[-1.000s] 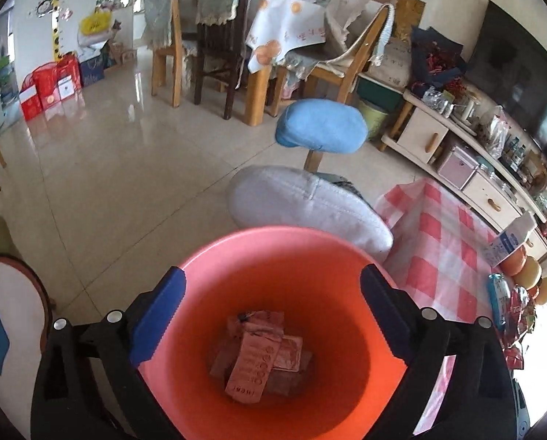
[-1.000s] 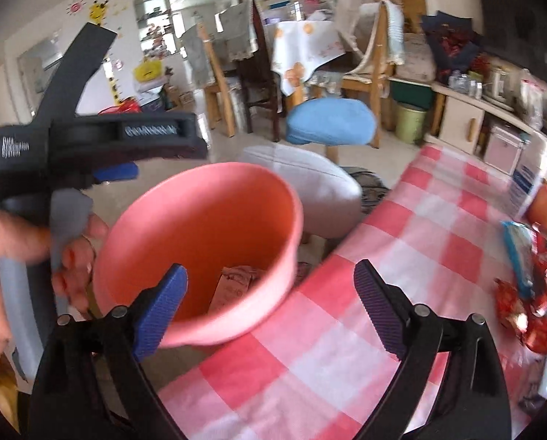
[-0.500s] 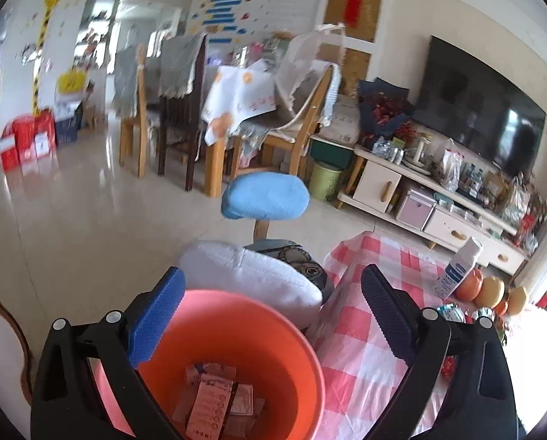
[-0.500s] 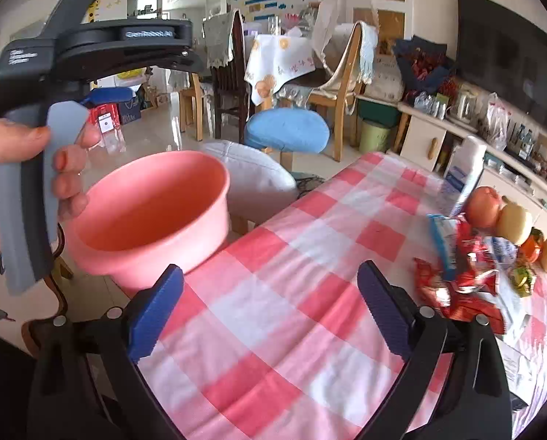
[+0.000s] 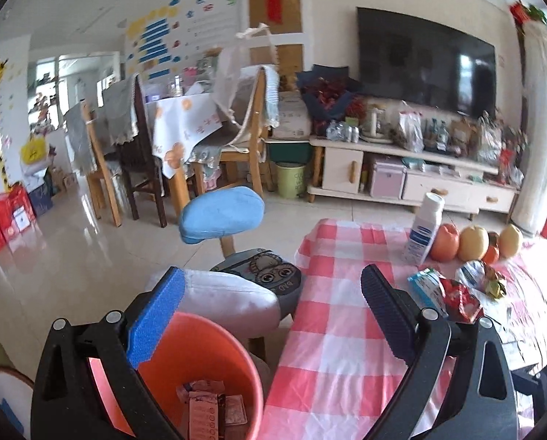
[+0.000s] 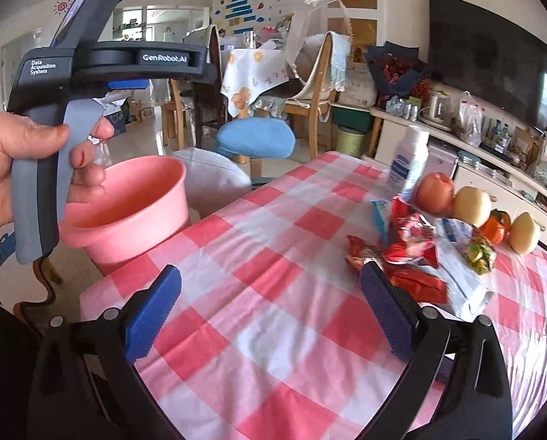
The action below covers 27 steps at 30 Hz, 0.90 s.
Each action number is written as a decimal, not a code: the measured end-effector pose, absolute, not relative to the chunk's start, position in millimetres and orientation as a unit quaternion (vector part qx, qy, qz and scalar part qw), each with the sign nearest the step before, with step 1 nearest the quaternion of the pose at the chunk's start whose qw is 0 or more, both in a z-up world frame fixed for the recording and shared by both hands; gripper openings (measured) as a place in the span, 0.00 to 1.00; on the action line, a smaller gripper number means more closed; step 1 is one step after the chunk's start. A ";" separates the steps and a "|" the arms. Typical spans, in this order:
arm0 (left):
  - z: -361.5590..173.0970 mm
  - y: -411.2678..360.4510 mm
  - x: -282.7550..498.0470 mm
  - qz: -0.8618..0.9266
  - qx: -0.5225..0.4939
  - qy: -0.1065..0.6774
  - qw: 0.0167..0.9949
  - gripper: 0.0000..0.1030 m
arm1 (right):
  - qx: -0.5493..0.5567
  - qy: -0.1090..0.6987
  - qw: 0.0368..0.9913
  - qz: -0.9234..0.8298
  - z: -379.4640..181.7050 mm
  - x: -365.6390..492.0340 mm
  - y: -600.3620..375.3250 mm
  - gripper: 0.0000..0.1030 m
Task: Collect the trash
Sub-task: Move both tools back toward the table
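The trash I am after is the heap of crinkled wrappers (image 6: 412,253) lying on the checked cloth of the bench (image 6: 258,293), toward its far right side, red foil ones on top and a blue-and-white packet (image 6: 460,275) under and beside them. A few wrappers (image 5: 209,409) already sit in the bottom of the pink bin (image 6: 126,205), which stands off the bench's left corner, below its edge.

My right gripper (image 6: 269,315) is released: its fingers have just been spreading and nothing lies between them, only bare cloth. My left gripper (image 5: 269,315) is also spread wide with nothing in it; it hangs half over the bin and half over the bench corner.

What worries me most is how near the heap sits to the fruit (image 6: 467,205) and the white bottle (image 6: 409,161). The bottle is upright just behind the wrappers, so a careless reach could tip it or set an apple rolling. The foil looks slick and springy, so I could pinch one wrapper and drag its neighbours across the cloth, or snag the cloth itself and pull everything askew. The bin is well apart from the heap, so a loosely pinched wrapper may drop on the floor on the way.
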State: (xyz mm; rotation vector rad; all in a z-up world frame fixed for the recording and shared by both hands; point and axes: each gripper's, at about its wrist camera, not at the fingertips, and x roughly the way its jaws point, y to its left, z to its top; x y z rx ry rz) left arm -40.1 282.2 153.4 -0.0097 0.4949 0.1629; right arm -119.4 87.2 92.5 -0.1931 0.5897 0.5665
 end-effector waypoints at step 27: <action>154.1 165.6 -14.2 -0.004 0.055 0.299 0.953 0.93 | -0.065 0.324 0.920 0.208 87.5 -111.0 6.3 0.96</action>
